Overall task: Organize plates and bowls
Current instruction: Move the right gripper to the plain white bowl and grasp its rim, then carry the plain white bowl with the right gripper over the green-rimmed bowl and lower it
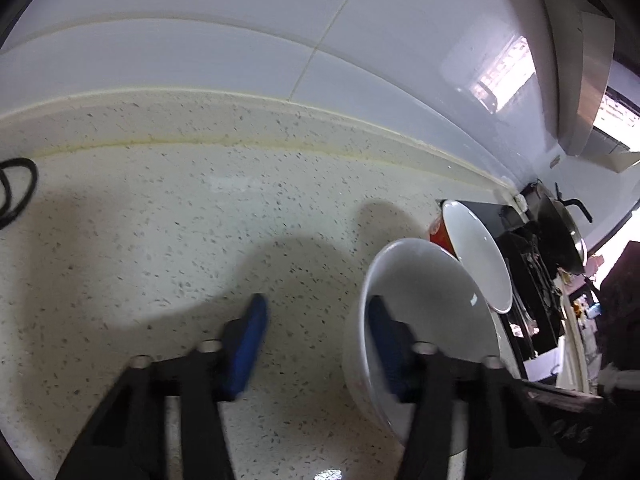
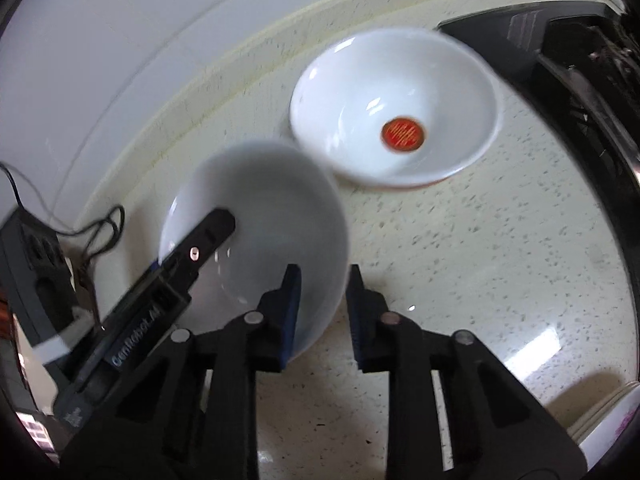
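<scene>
Gripping the plain white bowl (image 2: 260, 200) by its rim, both tools at once, on the speckled counter (image 2: 460, 260).

The left gripper (image 1: 316, 302) stands spread astride the near wall, one finger inside and the outer pad clear of it. The right gripper (image 2: 323, 270) is drawn narrow over the opposite rim; whether its pads actually press cannot be told. The bowl is glossy, empty and deep-walled, and sits just beside a red-marked bowl (image 2: 396, 108). The next move likely calls for both pinches to be firm before lifting it level, probably to nest it with its neighbour.
</scene>
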